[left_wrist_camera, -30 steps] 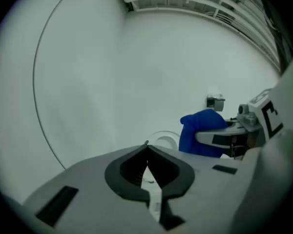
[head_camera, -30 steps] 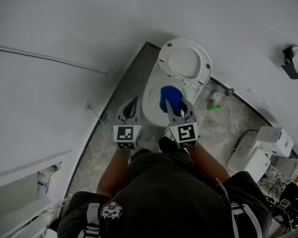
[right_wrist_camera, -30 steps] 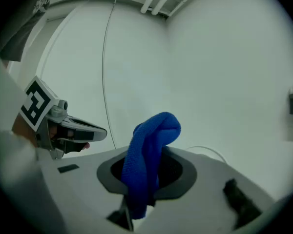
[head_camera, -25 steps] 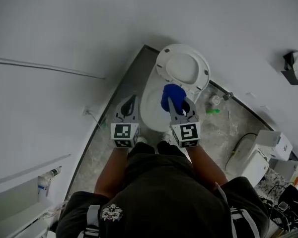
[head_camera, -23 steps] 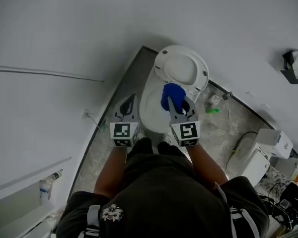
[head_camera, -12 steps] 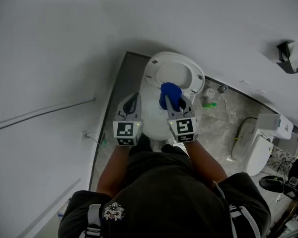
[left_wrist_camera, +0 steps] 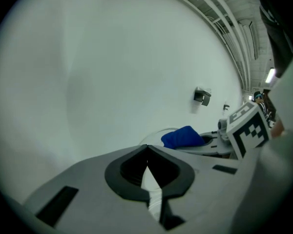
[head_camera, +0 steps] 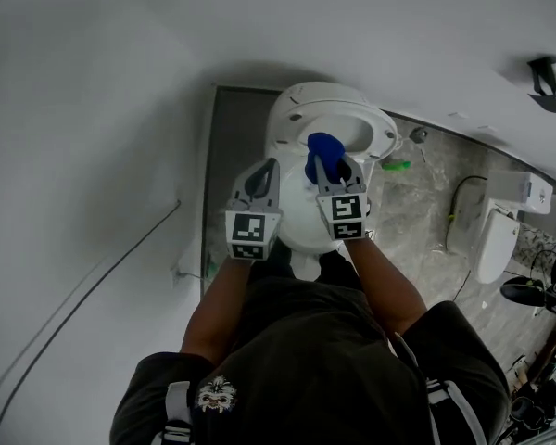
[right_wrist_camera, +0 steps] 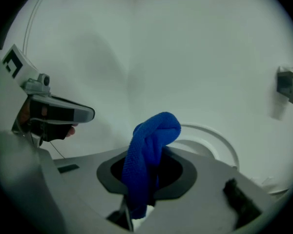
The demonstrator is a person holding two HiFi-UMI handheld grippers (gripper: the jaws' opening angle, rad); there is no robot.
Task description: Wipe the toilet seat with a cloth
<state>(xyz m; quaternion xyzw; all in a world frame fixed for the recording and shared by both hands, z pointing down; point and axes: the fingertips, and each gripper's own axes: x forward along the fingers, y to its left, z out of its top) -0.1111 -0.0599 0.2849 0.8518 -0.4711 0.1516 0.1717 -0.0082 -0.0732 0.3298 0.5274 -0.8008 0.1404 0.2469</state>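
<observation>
Arms [head_camera: 218,302] farther forward over toilet [head_camera: 296,215], right tool [head_camera: 334,168] clenched on blue cloth [head_camera: 322,147], left tool [head_camera: 263,172] clenched empty.

My head camera looks steeply down from high above onto my left claw [head_camera: 264,168], right claw [head_camera: 332,167] and the toilet [head_camera: 296,225]. Each claw camera sits close behind its jaws and looks along them, low, toward the wall [left_wrist_camera: 136,57]. All views share the toilet and cloth [head_camera: 322,148]; each claw view catches the other claw.
</observation>
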